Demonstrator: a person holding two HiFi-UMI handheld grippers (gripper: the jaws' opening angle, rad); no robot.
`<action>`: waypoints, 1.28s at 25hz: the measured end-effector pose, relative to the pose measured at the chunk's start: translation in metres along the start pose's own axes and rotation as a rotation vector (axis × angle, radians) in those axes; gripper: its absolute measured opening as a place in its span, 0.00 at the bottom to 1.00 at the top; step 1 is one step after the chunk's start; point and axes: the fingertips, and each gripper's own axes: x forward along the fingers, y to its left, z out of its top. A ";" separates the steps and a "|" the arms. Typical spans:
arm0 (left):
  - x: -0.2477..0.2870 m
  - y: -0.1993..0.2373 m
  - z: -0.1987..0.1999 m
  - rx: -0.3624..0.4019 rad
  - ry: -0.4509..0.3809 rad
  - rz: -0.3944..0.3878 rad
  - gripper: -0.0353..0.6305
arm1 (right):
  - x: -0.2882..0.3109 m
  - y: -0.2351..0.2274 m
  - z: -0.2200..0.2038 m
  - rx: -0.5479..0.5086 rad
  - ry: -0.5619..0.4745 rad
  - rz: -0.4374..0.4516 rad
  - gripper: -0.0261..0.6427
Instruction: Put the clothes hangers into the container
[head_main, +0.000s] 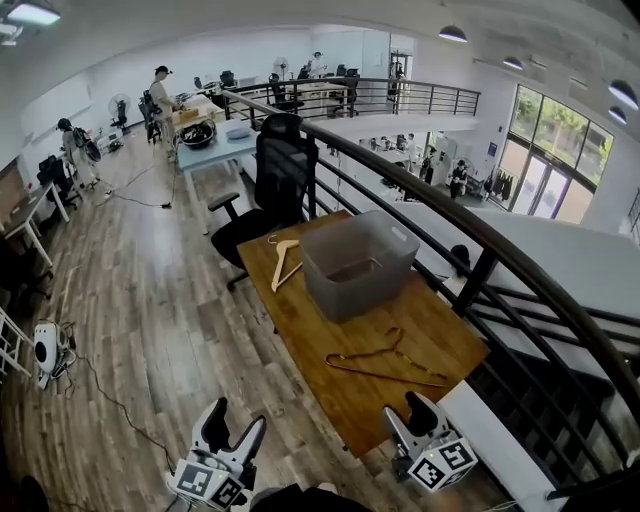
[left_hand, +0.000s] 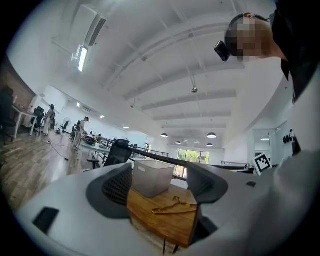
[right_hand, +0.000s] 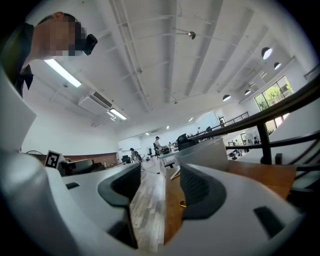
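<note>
A grey plastic container (head_main: 358, 262) stands on the wooden table (head_main: 300, 305), toward its far half. A pale wooden hanger (head_main: 283, 262) lies to the container's left. On the near half lies a thin brown hanger (head_main: 385, 362). My left gripper (head_main: 236, 420) hovers over the floor, short of the table's near left corner, open and empty. My right gripper (head_main: 408, 408) is at the near right edge, just short of the brown hanger, also open and empty. The left gripper view shows the container (left_hand: 152, 177) and the brown hanger (left_hand: 175, 206) beyond the open jaws. The right gripper view shows the container (right_hand: 205, 152).
A black office chair (head_main: 275, 185) stands behind the table. A dark curved railing (head_main: 480, 250) runs along the table's right side, with a drop beyond it. People work at tables (head_main: 215, 145) far back. Cables and a white device (head_main: 45, 350) lie on the floor at left.
</note>
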 end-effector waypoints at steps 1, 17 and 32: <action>0.003 -0.004 -0.003 0.009 0.011 -0.006 0.55 | 0.000 -0.004 -0.001 0.006 0.005 -0.002 0.40; 0.104 0.037 -0.021 0.044 0.058 -0.146 0.55 | 0.074 -0.065 -0.027 0.033 0.109 -0.228 0.38; 0.207 0.150 -0.016 0.091 0.131 -0.295 0.55 | 0.187 -0.148 -0.095 0.259 0.249 -0.673 0.34</action>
